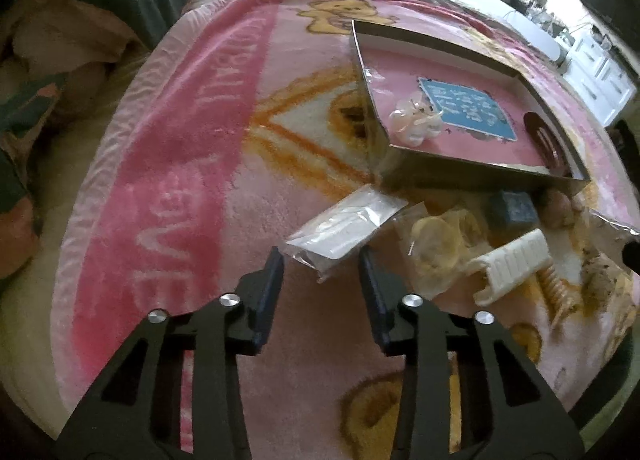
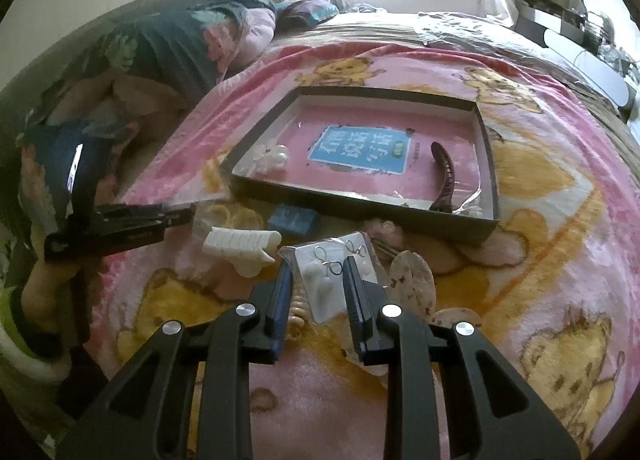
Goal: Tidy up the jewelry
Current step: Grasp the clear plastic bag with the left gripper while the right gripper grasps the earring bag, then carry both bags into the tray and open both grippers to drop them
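A shallow dark-rimmed box with a pink floor lies on the pink blanket. It holds a white pearl hair clip and a dark red claw clip. My left gripper is open, its tips on either side of the near end of a clear plastic packet. My right gripper is open over a packet of white earrings. The left gripper also shows in the right wrist view.
In front of the box lie a white ribbed claw clip, a bag of yellowish hair bands, a small blue box, a beige spiral tie and a speckled shell clip. Pillows lie left.
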`<move>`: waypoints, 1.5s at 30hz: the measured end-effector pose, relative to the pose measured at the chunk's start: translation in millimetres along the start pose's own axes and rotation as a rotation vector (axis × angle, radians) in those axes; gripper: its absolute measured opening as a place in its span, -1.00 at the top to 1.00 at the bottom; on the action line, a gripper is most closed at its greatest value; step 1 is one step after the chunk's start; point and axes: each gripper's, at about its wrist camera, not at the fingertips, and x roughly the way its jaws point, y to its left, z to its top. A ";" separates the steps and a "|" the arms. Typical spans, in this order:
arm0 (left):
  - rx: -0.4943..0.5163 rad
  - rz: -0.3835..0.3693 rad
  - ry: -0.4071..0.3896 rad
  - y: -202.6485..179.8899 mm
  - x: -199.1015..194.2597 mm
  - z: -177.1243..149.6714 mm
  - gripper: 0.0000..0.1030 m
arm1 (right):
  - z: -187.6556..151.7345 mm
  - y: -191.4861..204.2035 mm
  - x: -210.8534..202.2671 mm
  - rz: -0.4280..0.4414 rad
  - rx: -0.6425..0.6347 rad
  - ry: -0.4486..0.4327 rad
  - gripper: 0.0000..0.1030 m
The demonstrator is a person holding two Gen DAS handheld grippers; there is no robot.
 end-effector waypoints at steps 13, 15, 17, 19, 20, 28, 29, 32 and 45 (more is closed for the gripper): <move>-0.066 -0.014 -0.036 20.0 -30.0 -20.6 0.52 | 3.8 14.0 -14.8 0.041 -0.030 -0.023 0.53; -0.071 -0.014 -0.047 22.1 -36.7 -22.4 0.52 | 3.7 18.1 -16.8 0.053 -0.039 -0.027 0.53; -0.078 -0.015 -0.064 23.5 -45.1 -23.5 0.52 | 4.4 21.9 -19.5 0.067 -0.046 -0.032 0.53; -0.081 -0.016 -0.082 23.7 -54.5 -23.9 0.52 | 5.2 24.5 -21.5 0.075 -0.048 -0.037 0.53; -0.080 -0.016 -0.088 23.3 -57.5 -23.3 0.52 | 6.0 25.3 -23.4 0.082 -0.048 -0.042 0.53; -0.067 -0.044 -0.150 10.1 -87.4 -7.7 0.52 | 16.0 20.4 -43.7 0.096 -0.041 -0.100 0.53; -0.063 -0.046 -0.157 8.0 -89.6 -5.5 0.52 | 17.2 18.2 -46.1 0.094 -0.037 -0.107 0.53; -0.050 -0.055 -0.175 -1.5 -95.9 3.9 0.52 | 20.4 9.3 -52.6 0.085 -0.025 -0.128 0.53; 0.026 -0.102 -0.205 -59.0 -95.4 46.6 0.52 | 30.1 -47.6 -78.4 0.020 0.050 -0.204 0.53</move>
